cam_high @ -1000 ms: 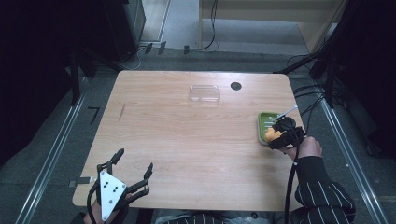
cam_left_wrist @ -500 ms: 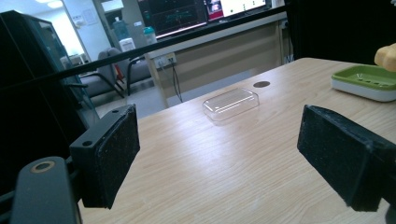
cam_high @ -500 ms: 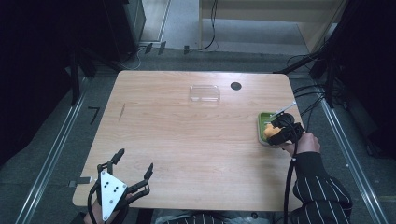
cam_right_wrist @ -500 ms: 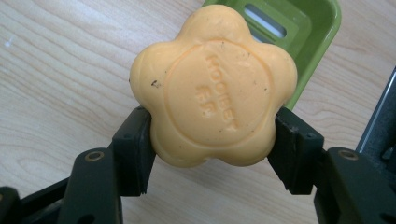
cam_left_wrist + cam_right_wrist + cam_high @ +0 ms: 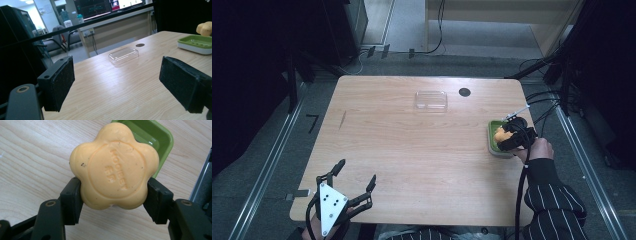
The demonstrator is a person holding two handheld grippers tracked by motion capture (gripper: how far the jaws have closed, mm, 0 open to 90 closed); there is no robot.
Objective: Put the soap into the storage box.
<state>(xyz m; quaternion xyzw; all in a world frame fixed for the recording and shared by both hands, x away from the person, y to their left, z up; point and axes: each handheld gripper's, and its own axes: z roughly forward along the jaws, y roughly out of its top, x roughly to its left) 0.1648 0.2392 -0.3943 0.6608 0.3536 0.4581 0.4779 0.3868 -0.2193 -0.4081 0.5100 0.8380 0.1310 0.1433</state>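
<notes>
A flower-shaped orange soap (image 5: 113, 166) is clamped between the two jaws of my right gripper (image 5: 113, 200). It hangs just above the near rim of a green soap dish (image 5: 152, 137) at the table's right edge. From above, the soap (image 5: 501, 134) shows over the green dish (image 5: 493, 128), with the right gripper (image 5: 507, 140) around it. My left gripper (image 5: 354, 181) rests at the table's front left corner, open, with nothing between its pads (image 5: 58, 81). Its view takes in the dish (image 5: 196, 43) and soap (image 5: 205, 28) far off.
A clear plastic lid (image 5: 431, 99) lies at the table's far middle, with a dark round hole (image 5: 464, 92) to its right. Cables run off the table's right side. The wooden table (image 5: 412, 150) is bare in the middle.
My right gripper with the soap has shifted slightly away from me, over the green dish. The left gripper has stayed put.
</notes>
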